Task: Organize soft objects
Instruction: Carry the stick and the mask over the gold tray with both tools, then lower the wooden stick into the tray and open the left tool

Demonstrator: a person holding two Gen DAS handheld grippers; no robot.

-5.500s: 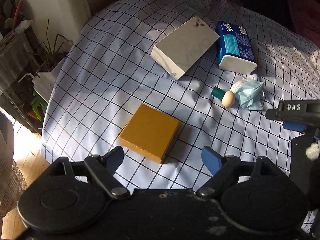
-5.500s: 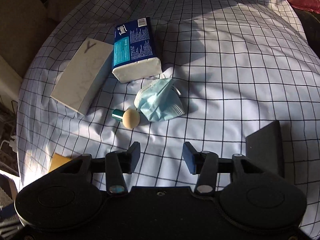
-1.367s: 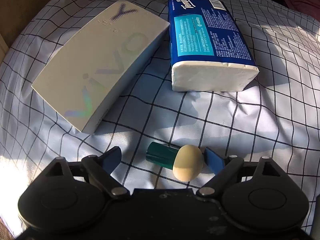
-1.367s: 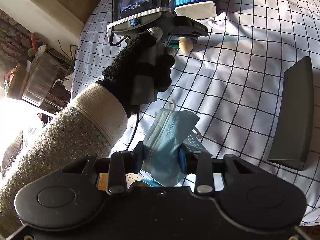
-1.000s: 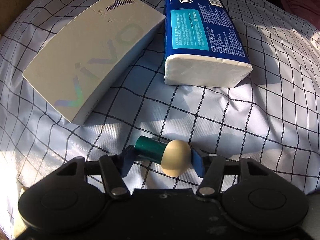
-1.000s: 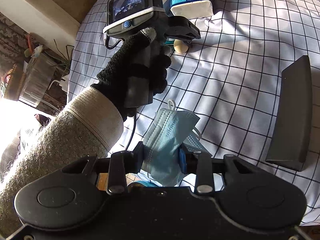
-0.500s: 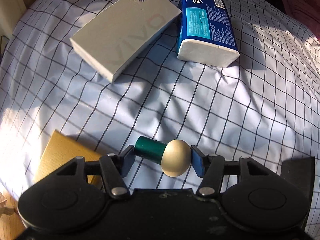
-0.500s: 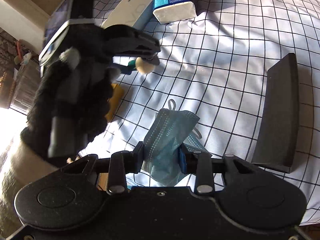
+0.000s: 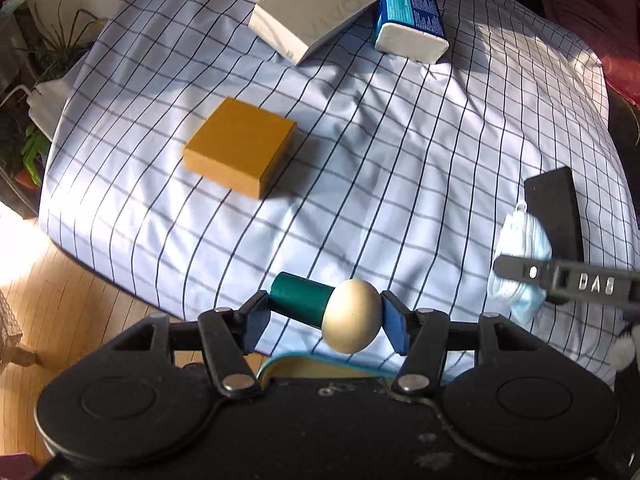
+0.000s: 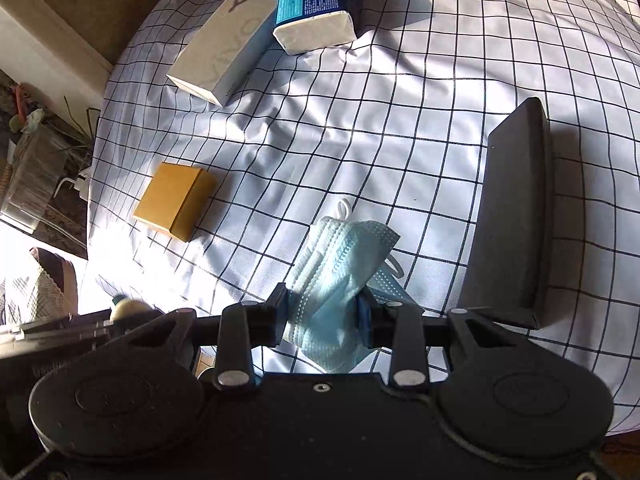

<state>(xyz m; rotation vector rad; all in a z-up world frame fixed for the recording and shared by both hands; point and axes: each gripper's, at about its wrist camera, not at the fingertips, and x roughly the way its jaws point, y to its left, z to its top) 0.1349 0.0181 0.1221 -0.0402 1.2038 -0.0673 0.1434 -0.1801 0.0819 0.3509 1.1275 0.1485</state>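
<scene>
Sponge applicator (image 9: 325,311), with its green handle and cream egg-shaped tip, is now off the bed and clamped between the left tongs (image 9: 324,316), the blue pads pressing on the handle end and the soft tip; a second ago it lay on the checked sheet (image 9: 360,160) beside the tissue pack (image 9: 410,16), and the tongs were only closing round it. The left tongs have since drawn back toward the near edge of the bed, so the wood floor (image 9: 60,312) shows below them. The right tongs (image 10: 322,312) stay shut on the blue face mask (image 10: 340,276), held up above the sheet beside the dark flat case (image 10: 516,216). With both small soft things lifted clear, the picking stage looks finished and what remains is likely setting them down together. A blue-rimmed edge shows just under the left tongs; whether it is a container I cannot tell. Both tongs point forward and down over the bed, side by side, left lower and nearer the edge. The yellow box (image 9: 240,146) and white box (image 9: 312,8) lie untouched.
</scene>
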